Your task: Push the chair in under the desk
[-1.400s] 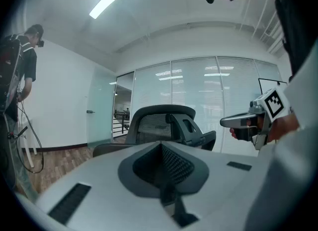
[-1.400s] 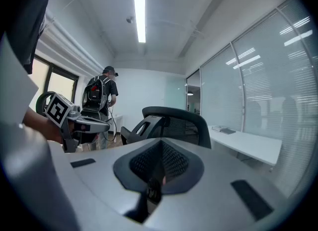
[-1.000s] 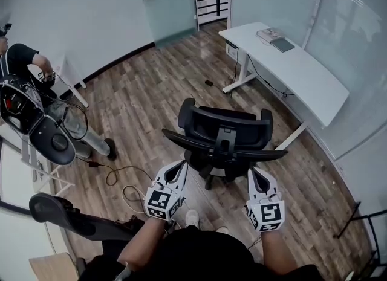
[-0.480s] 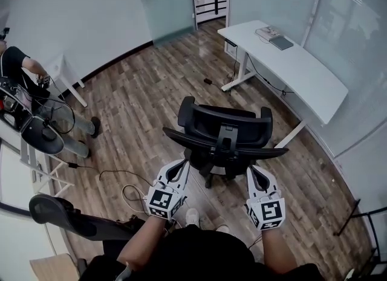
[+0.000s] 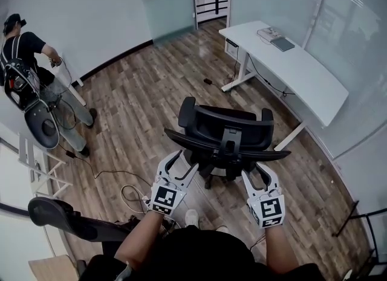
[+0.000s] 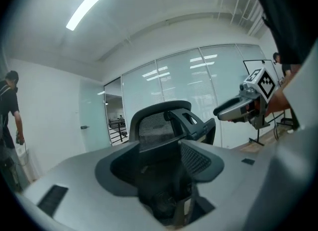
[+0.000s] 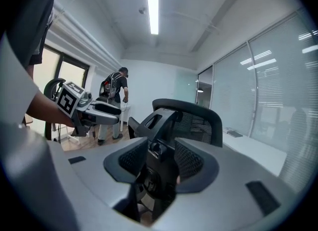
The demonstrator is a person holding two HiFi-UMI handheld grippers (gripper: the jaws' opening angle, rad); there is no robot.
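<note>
Head view: black office chair [image 5: 227, 130] on wood floor [image 5: 145, 98], well apart from white bench [image 5: 299, 71] at far right; left hand-held gripper [image 5: 180, 161] and right hand-held gripper [image 5: 261, 173] close behind its back. Left gripper view: jaws just opened, apart, gripping nothing. Right gripper view: jaws just opened, apart, chair back ahead.

The chair [image 5: 227, 127] stands on the floor [image 5: 151, 92] at frame centre, well apart from the worktop [image 5: 308, 80] at upper right. A person [image 5: 27, 50] stands at upper left.
</note>
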